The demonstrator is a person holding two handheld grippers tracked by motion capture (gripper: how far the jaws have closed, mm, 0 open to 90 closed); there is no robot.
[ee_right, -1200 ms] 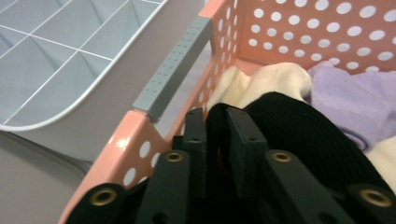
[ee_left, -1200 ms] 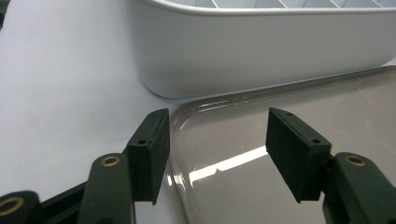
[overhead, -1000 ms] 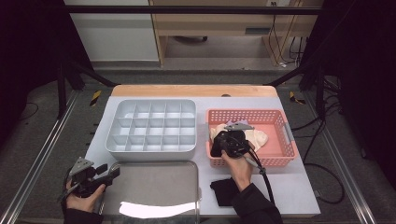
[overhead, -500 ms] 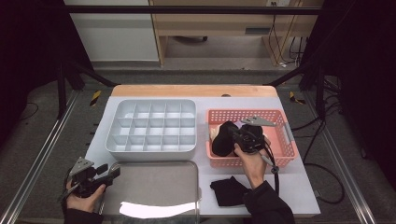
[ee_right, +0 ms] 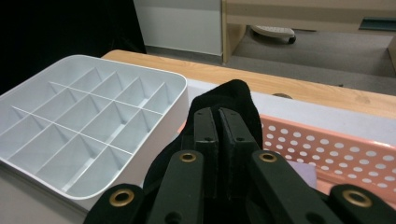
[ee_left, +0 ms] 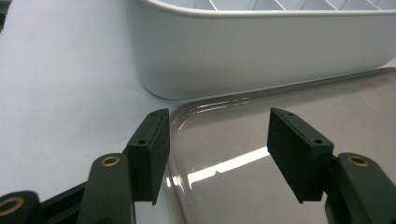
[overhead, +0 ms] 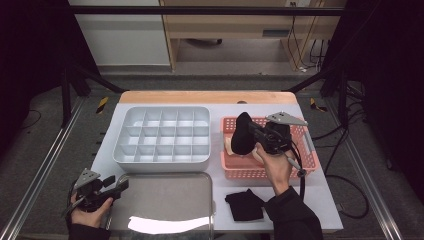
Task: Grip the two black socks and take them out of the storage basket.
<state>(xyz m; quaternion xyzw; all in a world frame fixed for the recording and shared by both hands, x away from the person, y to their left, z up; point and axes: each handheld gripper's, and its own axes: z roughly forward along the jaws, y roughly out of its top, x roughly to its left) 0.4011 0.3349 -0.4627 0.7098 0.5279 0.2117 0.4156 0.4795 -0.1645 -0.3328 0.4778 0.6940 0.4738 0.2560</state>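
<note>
1. Here, a white table [overhead: 320, 200] with a wooden far edge, carrying everything else.
2. Then a white divided box [overhead: 162, 136] on the left half of the table, with many small square compartments; seen also in the right gripper view [ee_right: 79, 126] and, as a plain wall, in the left gripper view [ee_left: 261, 46].
3. Just in front of the box, a flat metal tray [overhead: 165, 197] with a bright reflection, lying at the near edge of the table.
4. To the right of the box, a pink perforated basket [overhead: 305, 155], with some light-coloured cloth inside, partly hidden by the hand.
5. Right gripper [overhead: 250, 136] held above the left part of the basket, jaws pressed close together on a black sock [overhead: 241, 134]; sock lifted up in the air, hanging over the basket edge nearest to the box, bunched around the jaws in the right gripper view [ee_right: 229, 100].
6. Left gripper [overhead: 117, 186] low at the near left corner of the table, resting at the left edge of the tray, jaws wide apart with nothing between them.
7. Second black sock [overhead: 245, 205] lying flat on the table in front of the basket, just right of the tray.
</note>
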